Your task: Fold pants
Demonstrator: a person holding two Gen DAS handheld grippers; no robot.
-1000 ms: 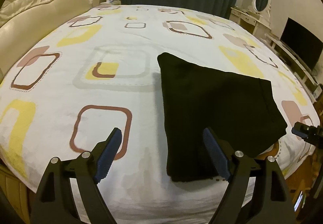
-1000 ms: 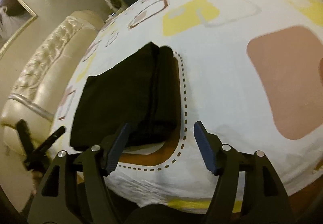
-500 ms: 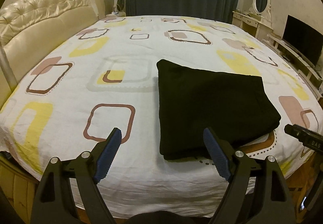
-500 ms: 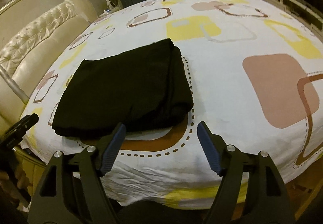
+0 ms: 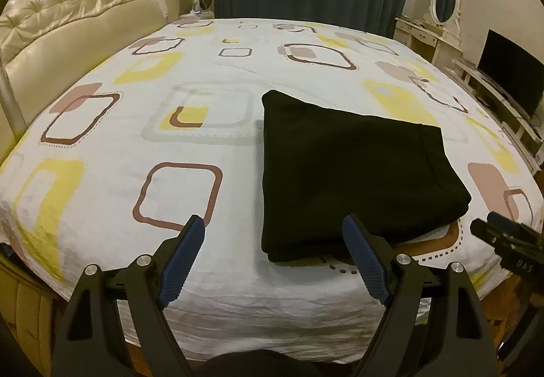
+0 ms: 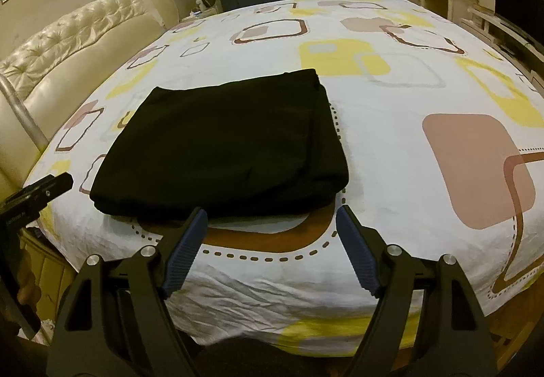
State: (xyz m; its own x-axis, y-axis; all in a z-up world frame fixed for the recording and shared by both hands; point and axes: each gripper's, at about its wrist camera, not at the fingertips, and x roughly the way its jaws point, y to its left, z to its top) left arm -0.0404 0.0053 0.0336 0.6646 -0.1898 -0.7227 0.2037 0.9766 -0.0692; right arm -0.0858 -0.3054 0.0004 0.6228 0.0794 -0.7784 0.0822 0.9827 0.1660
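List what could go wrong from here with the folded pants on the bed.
1. The pants lie close to the near edge of the bed; a nudge could slide them off.
2. The stacked layers at their right side look loose, so a one-sided grab may undo the fold.
3. Both the left gripper and right gripper are open and hold nothing, so a careless approach could snag the sheet.

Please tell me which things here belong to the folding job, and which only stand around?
Job: folded black fabric pants; open left gripper; open right gripper; patterned white bedsheet.
Around: cream tufted headboard; dark flat television; oval white-framed mirror.
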